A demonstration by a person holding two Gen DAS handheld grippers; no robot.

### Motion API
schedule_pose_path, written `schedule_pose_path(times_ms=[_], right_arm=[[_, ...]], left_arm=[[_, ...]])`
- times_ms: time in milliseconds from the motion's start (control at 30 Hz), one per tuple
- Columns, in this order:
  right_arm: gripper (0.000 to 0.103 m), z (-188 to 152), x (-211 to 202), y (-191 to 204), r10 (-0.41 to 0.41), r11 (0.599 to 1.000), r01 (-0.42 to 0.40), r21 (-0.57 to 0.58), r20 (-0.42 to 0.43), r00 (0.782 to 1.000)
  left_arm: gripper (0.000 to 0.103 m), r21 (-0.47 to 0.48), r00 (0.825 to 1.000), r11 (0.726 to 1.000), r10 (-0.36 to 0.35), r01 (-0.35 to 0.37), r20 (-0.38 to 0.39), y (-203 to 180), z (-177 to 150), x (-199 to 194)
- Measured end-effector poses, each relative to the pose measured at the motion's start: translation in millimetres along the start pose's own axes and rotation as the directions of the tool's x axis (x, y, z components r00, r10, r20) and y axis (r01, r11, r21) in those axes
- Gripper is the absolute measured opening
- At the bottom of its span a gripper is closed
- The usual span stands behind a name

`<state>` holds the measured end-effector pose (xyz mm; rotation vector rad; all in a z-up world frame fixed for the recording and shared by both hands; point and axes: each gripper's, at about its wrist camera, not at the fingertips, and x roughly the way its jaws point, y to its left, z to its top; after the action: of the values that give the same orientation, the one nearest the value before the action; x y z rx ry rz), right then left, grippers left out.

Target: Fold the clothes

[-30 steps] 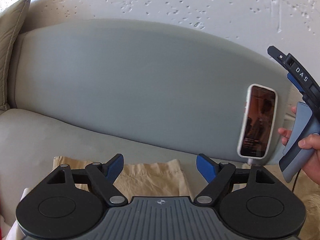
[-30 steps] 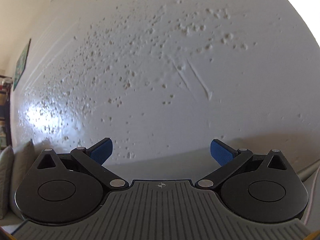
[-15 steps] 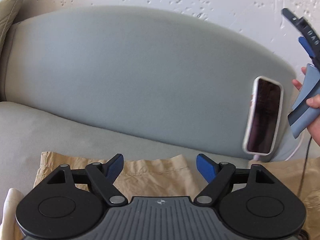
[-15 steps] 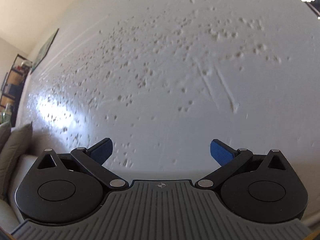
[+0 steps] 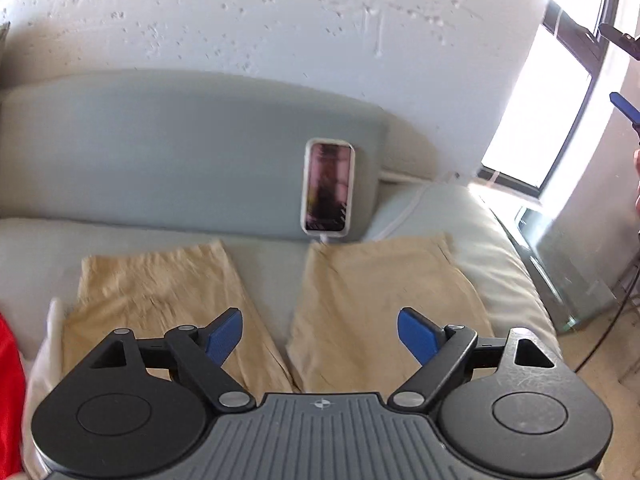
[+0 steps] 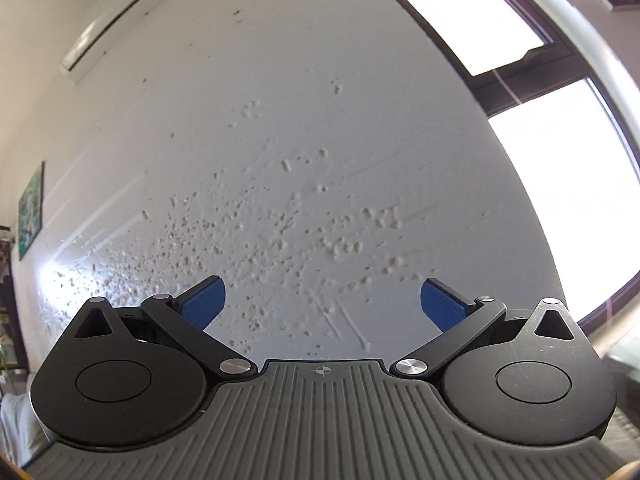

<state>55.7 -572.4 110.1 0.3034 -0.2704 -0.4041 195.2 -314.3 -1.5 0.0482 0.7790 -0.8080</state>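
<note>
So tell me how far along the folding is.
Barely started. Done: the tan trousers lie spread flat on the sofa, legs apart, no fold visible. In hand: nothing; the left gripper hovers open above them, and the right gripper is open, pointing at the wall. Left: every fold.

left wrist: down over sofa | right wrist: up at wall | shared: wall

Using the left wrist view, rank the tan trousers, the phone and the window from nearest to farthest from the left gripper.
From the left gripper:
1. Tan trousers, spread on the couch seat directly beneath the fingers.
2. Phone, propped upright against the grey back cushion, ahead.
3. Window, far right, beyond the couch's end.
</note>
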Motion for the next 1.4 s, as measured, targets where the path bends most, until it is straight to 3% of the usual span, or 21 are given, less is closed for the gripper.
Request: schedule_pose_path(times_ms=[100, 167, 267, 367, 400, 433, 500, 600, 700, 800, 867, 967, 1033, 1233, 1300, 1333, 1367, 1400], right_arm=[[0.103, 36.9, -35.8, -13.4, -0.101, 0.995, 0.099, -0.017, -0.178, 0.979], [0.103, 49.9, -55.7, -31.3, -0.165, 0.986, 0.165, -0.029, -0.333, 0.928], [0.103, 38.6, -74.6, -63.1, -0.234, 0.97, 0.234, -0.071, -0.55, 0.802], [0.102, -8.1, -89.8, -92.9, -0.218, 0.972, 0.211, -0.102, -0.723, 0.656], [0.102, -28.0, -92.5, -98.7, -0.199, 0.975, 0.205, -0.09, -0.767, 0.61], [0.099, -48.6, -94.2, -102.5, -0.175, 0.977, 0.203, -0.07, -0.805, 0.566], [0.096, -84.8, -93.9, -109.3, -0.1, 0.982, 0.187, -0.009, -0.87, 0.483], [0.089, -127.6, -79.5, -106.4, -0.026, 0.986, 0.164, 0.04, -0.923, 0.383], [0.084, -154.2, -59.4, -103.9, 0.032, 0.982, 0.165, 0.091, -0.944, 0.328], [0.07, -171.2, -38.2, -108.6, 0.08, 0.972, 0.186, 0.142, -0.948, 0.307], [0.062, -179.0, -26.2, -114.5, 0.098, 0.965, 0.201, 0.166, -0.946, 0.309], [0.062, -185.3, -11.6, -122.0, 0.105, 0.959, 0.219, 0.18, -0.943, 0.317], [0.064, -189.3, -2.8, -127.3, 0.097, 0.955, 0.235, 0.181, -0.94, 0.328], [0.063, -201.6, 21.3, -146.3, 0.106, 0.921, 0.307, 0.239, -0.913, 0.393], [0.058, -207.9, 32.1, -146.8, 0.093, 0.919, 0.317, 0.232, -0.912, 0.399], [0.048, -210.6, 37.2, -146.1, 0.077, 0.92, 0.324, 0.221, -0.913, 0.401], [0.027, -212.9, 42.0, -144.7, 0.052, 0.921, 0.333, 0.201, -0.913, 0.405], [0.015, -214.7, 46.5, -142.9, 0.021, 0.923, 0.343, 0.175, -0.913, 0.407]], left_arm=[[0.084, -0.015, 0.992, 0.998, -0.065, 0.064, -0.104, -36.7, -44.0, -6.4], [0.083, -0.029, 0.987, 0.997, -0.081, 0.078, -0.136, -61.9, -74.6, -4.2], [0.078, -0.004, 0.983, 0.997, -0.078, 0.079, -0.166, -100.4, -117.8, 0.7], [0.06, 0.002, 0.983, 0.998, -0.059, 0.06, -0.175, -125.9, -147.0, 4.9], [0.046, 0.003, 0.983, 0.999, -0.052, 0.053, -0.178, -134.3, -156.7, 6.4], [0.042, 0.019, 0.982, 0.999, -0.037, 0.041, -0.183, -141.2, -157.6, 8.1], [0.043, 0.051, 0.982, 0.999, -0.005, 0.015, -0.191, -154.7, -158.3, 11.6], [0.069, 0.12, 0.985, 0.993, 0.034, -0.013, -0.169, -177.3, -155.8, 17.8], [0.073, 0.184, 0.99, 0.982, 0.058, -0.033, -0.131, -196.1, -151.9, 30.5], [0.07, 0.283, 0.979, 0.954, 0.143, -0.097, -0.146, -207.8, -151.9, 57.7], [0.064, 0.308, 0.964, 0.943, 0.191, -0.127, -0.185, -208.5, -152.3, 74.9], [0.034, 0.29, 0.95, 0.949, 0.198, -0.124, -0.24, -198.4, -154.0, 82.1], [0.004, 0.276, 0.952, 0.955, 0.178, -0.106, -0.249, -192.5, -152.3, 78.0], [0.003, 0.233, 0.955, 0.971, 0.117, -0.053, -0.272, -174.6, -147.3, 65.6], [0.003, 0.212, 0.955, 0.977, 0.089, -0.028, -0.282, -167.6, -144.7, 62.0], [0.003, 0.198, 0.955, 0.98, 0.07, -0.012, -0.287, -163.5, -142.9, 60.6], [0.003, 0.183, 0.955, 0.983, 0.051, 0.003, -0.292, -159.4, -141.2, 59.1], [0.003, 0.169, 0.954, 0.986, 0.032, 0.019, -0.297, -155.3, -139.4, 57.7]])
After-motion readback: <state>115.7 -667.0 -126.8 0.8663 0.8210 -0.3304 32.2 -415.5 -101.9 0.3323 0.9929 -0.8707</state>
